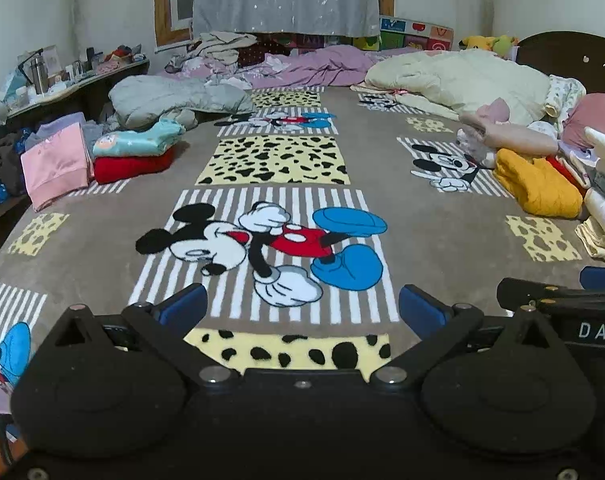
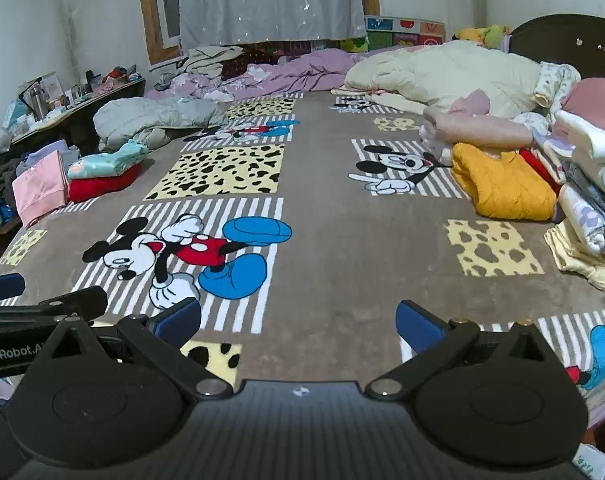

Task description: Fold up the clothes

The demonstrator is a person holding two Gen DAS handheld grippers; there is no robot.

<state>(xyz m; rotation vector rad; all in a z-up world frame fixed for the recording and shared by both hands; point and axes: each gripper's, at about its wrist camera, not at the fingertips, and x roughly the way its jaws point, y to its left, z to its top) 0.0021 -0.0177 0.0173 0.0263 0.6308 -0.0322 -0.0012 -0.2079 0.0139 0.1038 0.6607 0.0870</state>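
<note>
Grippers: left gripper and right gripper both gape wide, holding nothing.
Landmark: large mouse print on the blanket.
Unfolded pile: yellow garment lies right of and beyond the print, crumpled, no clear long axis.
Folded stack: red garment left of the print.
Nearer hand: right, by judgement.

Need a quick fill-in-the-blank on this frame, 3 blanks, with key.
1. Both the left gripper and right gripper are ____, holding nothing.
2. The teal garment lies on top of a folded ____ one.
3. The yellow garment sits on the ____ side of the blanket.

Missing words: open; red; right
</note>
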